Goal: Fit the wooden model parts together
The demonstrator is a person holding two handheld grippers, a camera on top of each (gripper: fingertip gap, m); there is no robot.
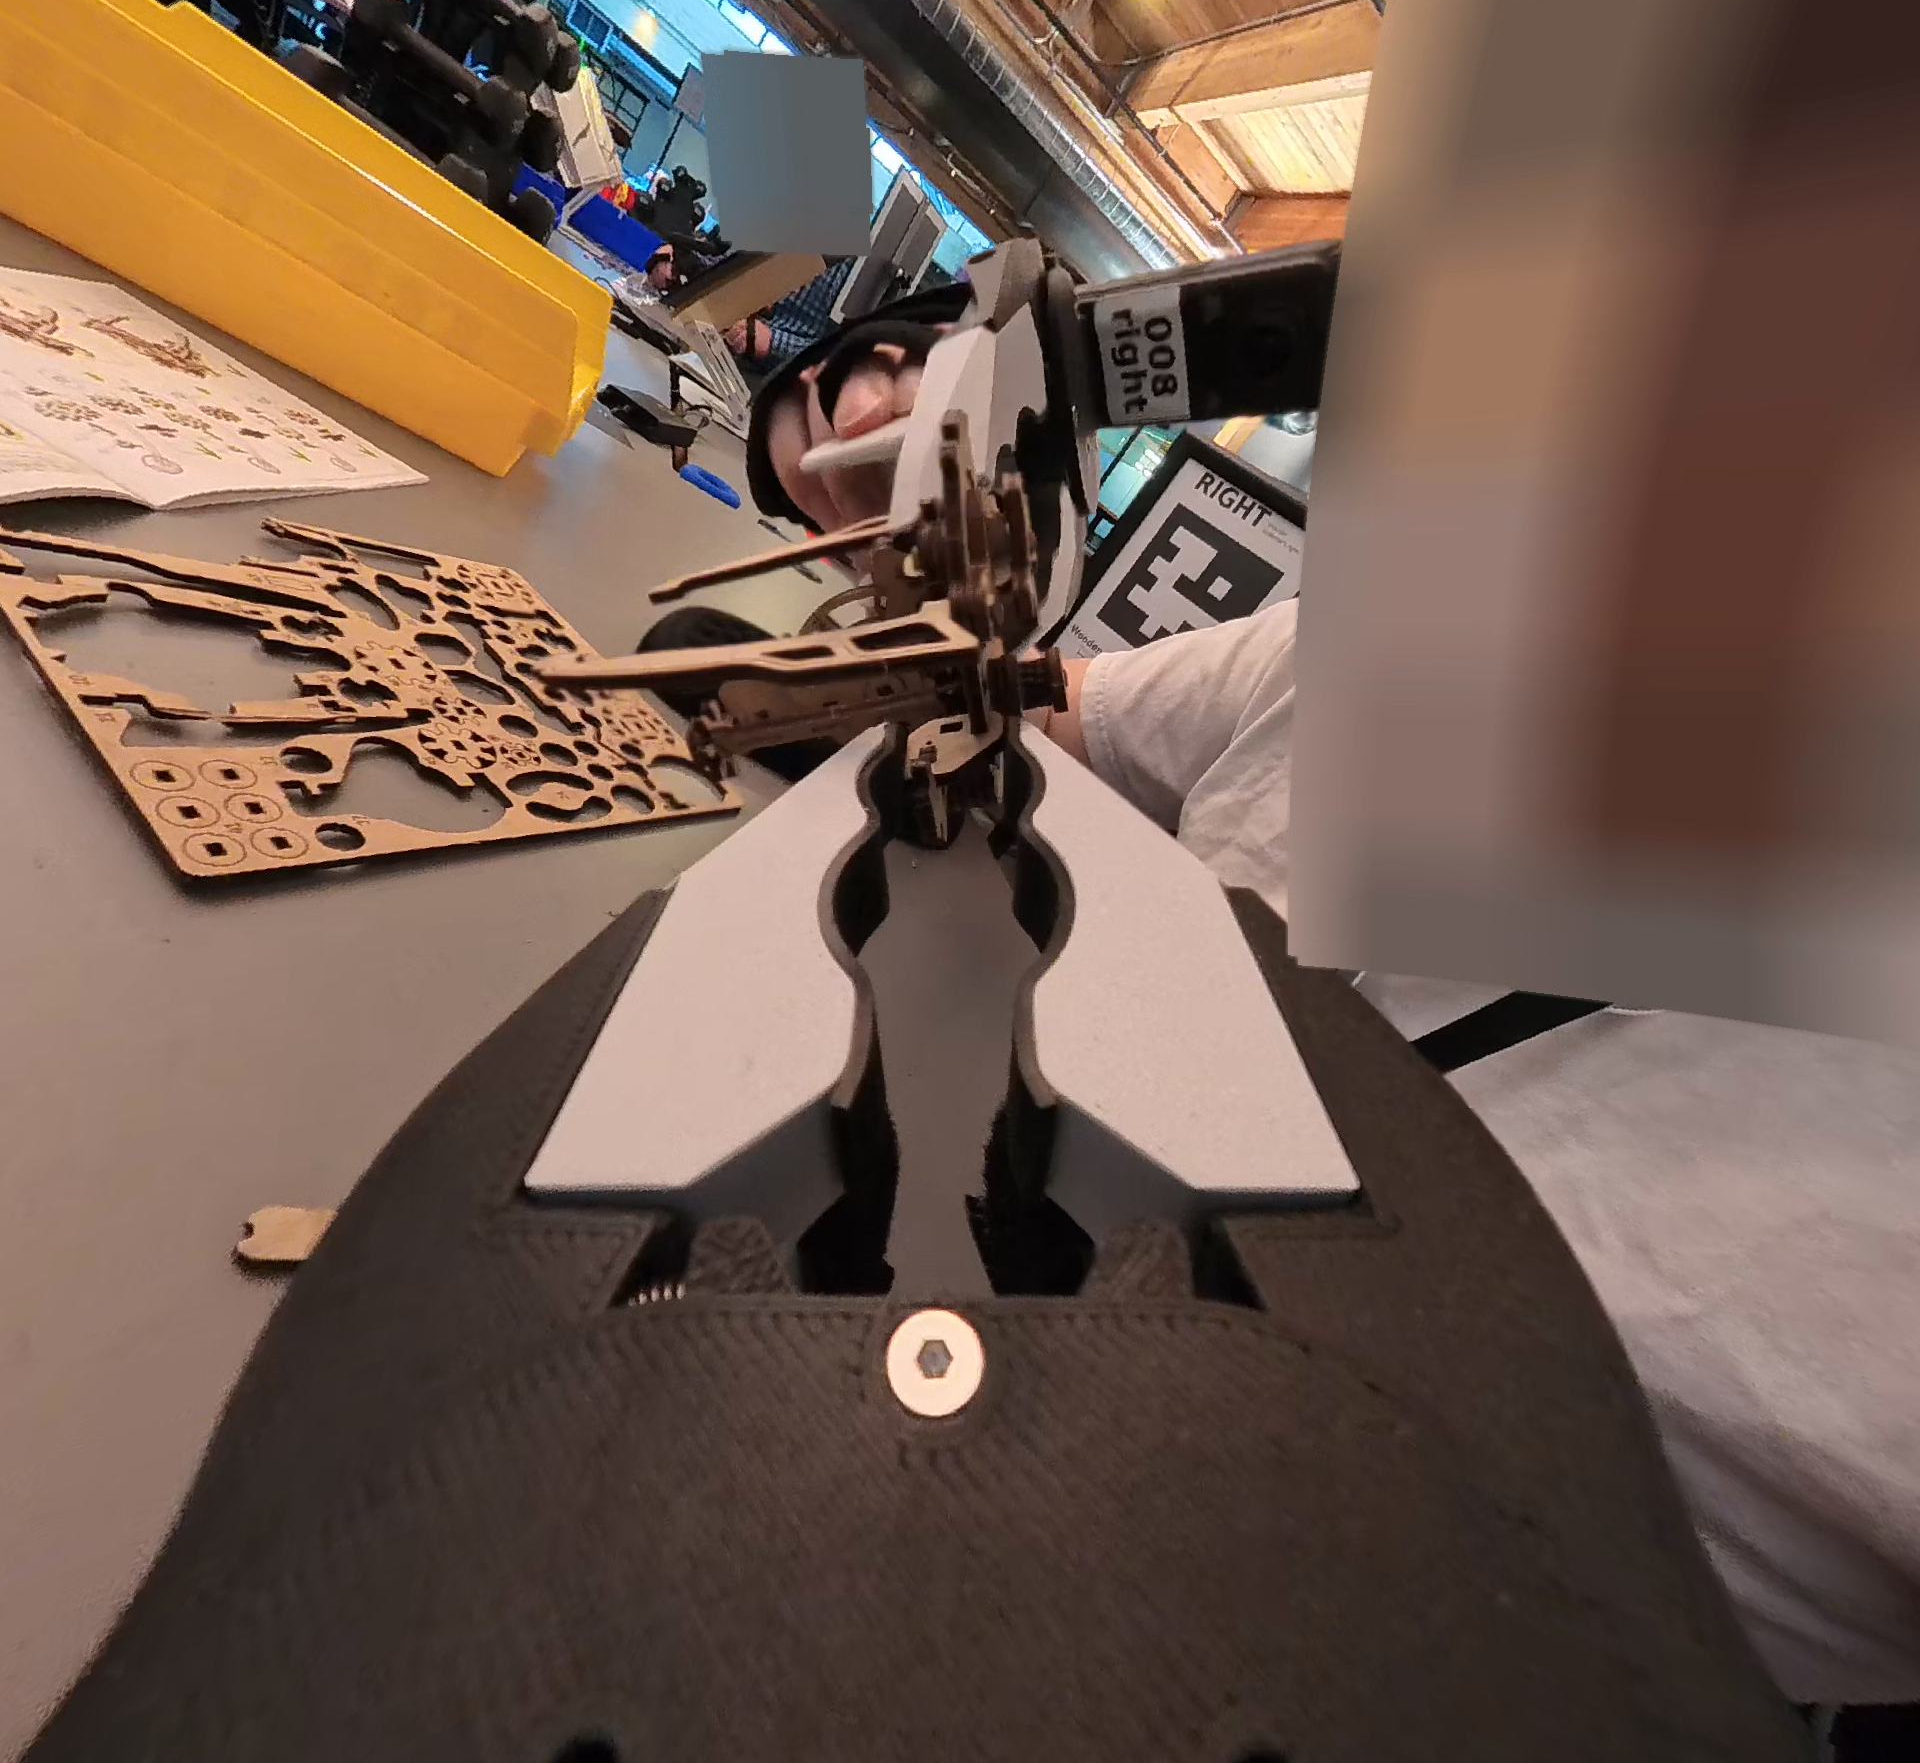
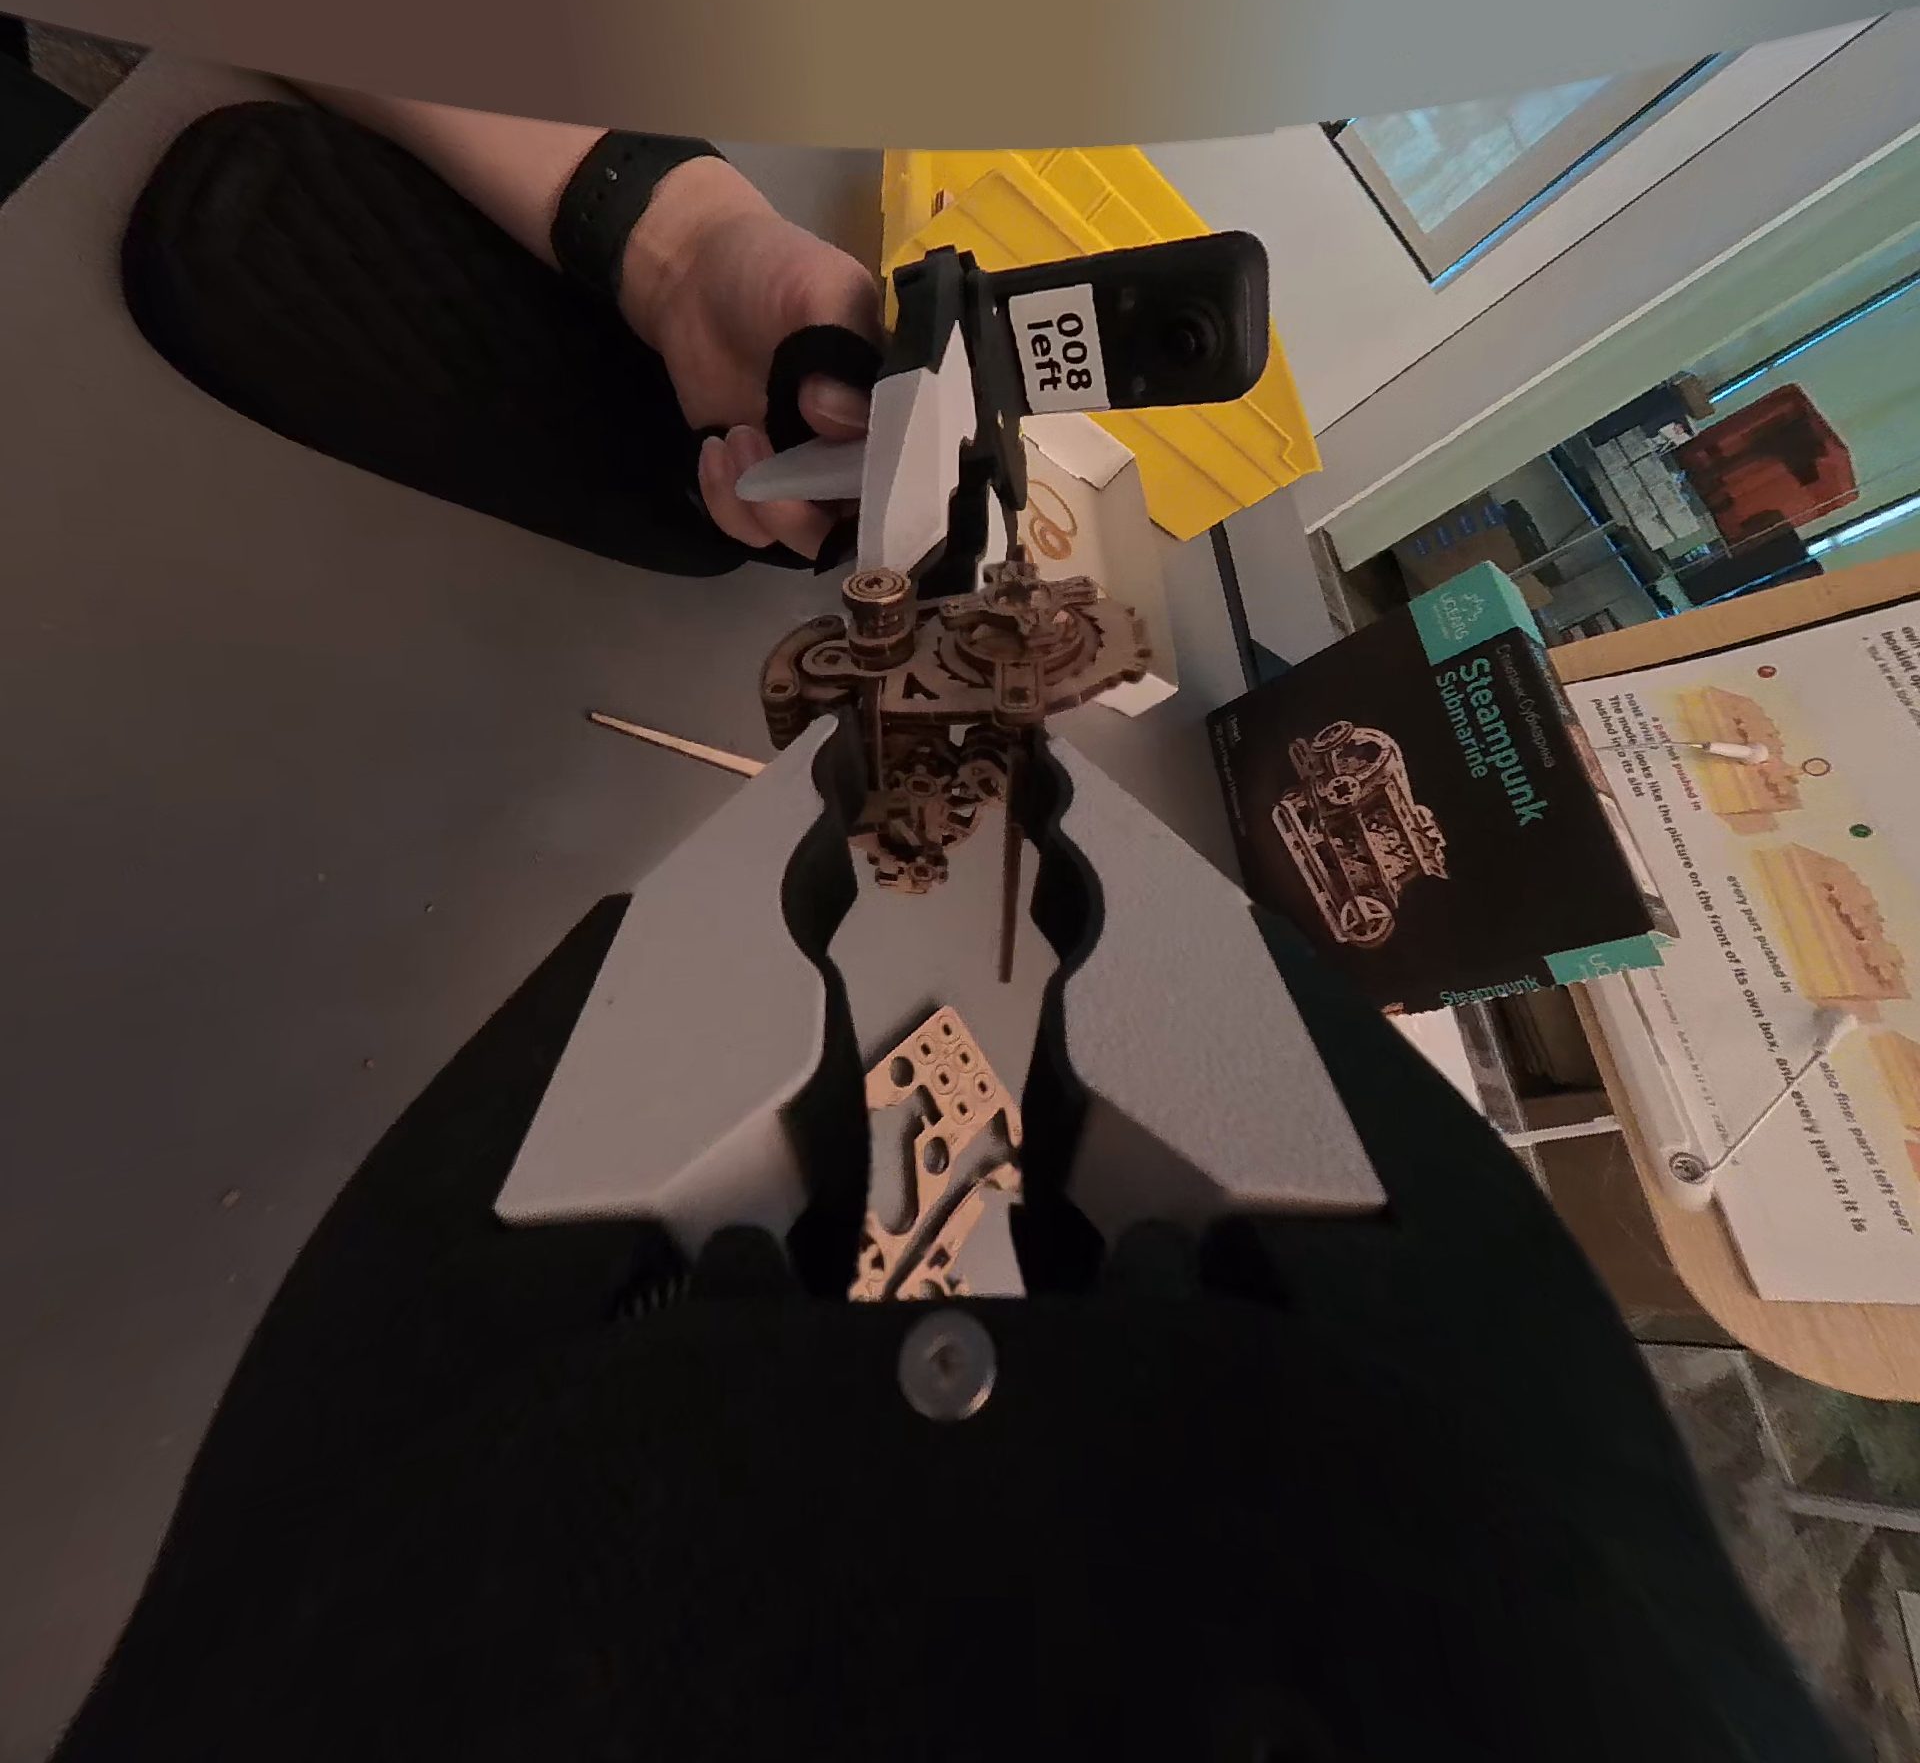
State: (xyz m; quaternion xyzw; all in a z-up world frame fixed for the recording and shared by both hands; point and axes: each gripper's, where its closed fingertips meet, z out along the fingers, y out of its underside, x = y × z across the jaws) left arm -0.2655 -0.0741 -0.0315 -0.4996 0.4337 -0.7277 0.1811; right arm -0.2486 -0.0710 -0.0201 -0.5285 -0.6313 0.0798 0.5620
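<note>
A dark wooden model (image 1: 883,664) with gears and long arms is held in the air between both grippers. My left gripper (image 1: 948,757) is shut on its lower part. My right gripper (image 1: 977,508) comes from above and is shut on its upper part. In the right wrist view, the right gripper (image 2: 935,757) clamps the model (image 2: 935,664) below its round gear plate, and the left gripper (image 2: 935,518) grips it from the far side. A thin wooden rod (image 2: 1008,892) hangs from the model between the right fingers.
A punched-out wooden parts sheet (image 1: 343,685) and an instruction booklet (image 1: 156,394) lie on the grey table, with yellow bins (image 1: 281,186) behind. A small loose wooden piece (image 1: 275,1233) lies near. The kit's box (image 2: 1434,809) and a thin wooden stick (image 2: 675,745) also lie there. Both grippers' tips are close together, under 4 cm apart. The left tips stand about 12 cm off the small loose wooden piece (image 1: 275,1233).
</note>
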